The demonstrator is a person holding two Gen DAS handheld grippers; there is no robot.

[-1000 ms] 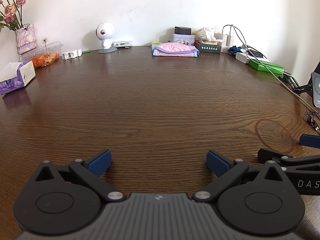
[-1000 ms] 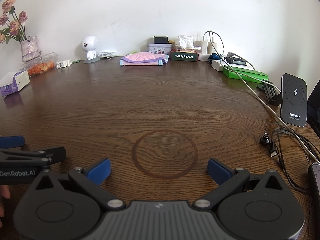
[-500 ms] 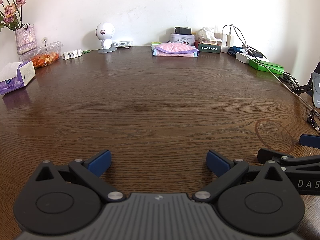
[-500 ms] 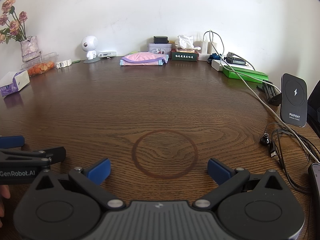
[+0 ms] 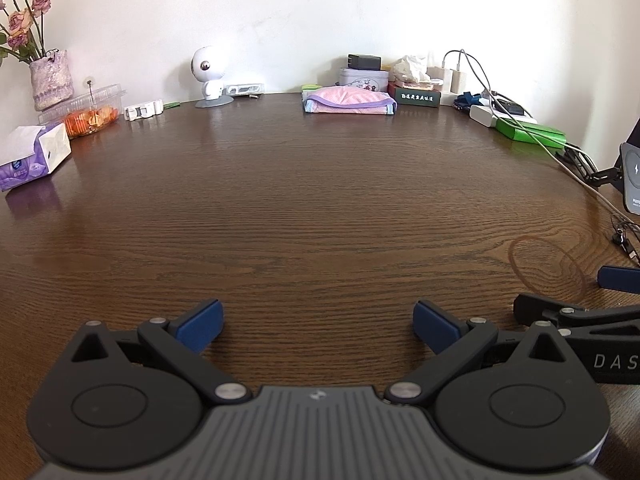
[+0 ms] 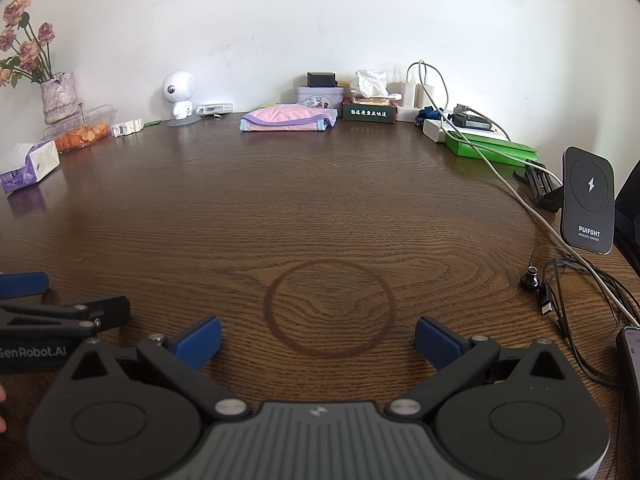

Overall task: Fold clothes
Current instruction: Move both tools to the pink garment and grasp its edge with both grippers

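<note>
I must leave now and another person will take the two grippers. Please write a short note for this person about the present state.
Left gripper: jaws open, empty, low over the near part of the wooden table.
Right gripper: jaws open, empty, beside the left one, over the dark ring mark.
Clothes: the only garment in view is a pink cloth with purple edge, lying folded at the far edge of the table, next to the green box. Neither gripper touches it.
Done: that piece looks folded already.
Left: no unfolded garment is in view; look for the next one outside these views.
</note>
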